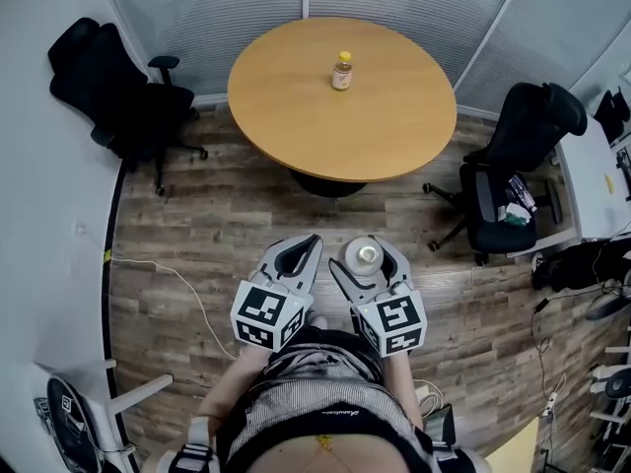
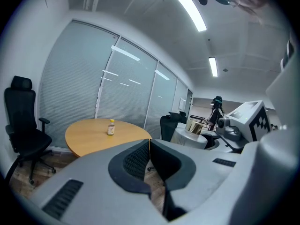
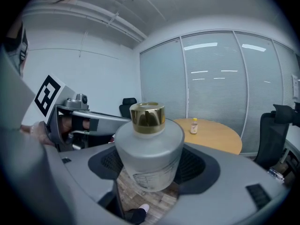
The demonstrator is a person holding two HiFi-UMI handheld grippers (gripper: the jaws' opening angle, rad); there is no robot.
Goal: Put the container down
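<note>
Right gripper view has the right gripper [image 3: 151, 172] clamped on the container [image 3: 149, 146], a frosted, round-shouldered bottle with a gold cap [image 3: 147, 115]. The 2 dark pads press its lower body from either side, and it stands upright between them. Just beside these jaws, to their left, the left gripper [image 2: 149, 146] holds nothing, its 2 jaws pressed together.

Directly below the jaws is only wooden floor [image 1: 197, 235]. The round table [image 1: 296, 116] lies well ahead of them, with 1 small bottle [image 1: 342, 71] standing near its middle. An office chair [image 1: 118, 92] stands off to each side of the jaws' line toward the table.

The main risk is probably a drop. The frosted body looks smooth and curved, and most of it rises above the pads, so a slack squeeze or a jolt could let it slide or tip out over bare floor. Opening the jaws before the base sits flat on the table could topple it. Setting it down too close to the small bottle could knock that over.
</note>
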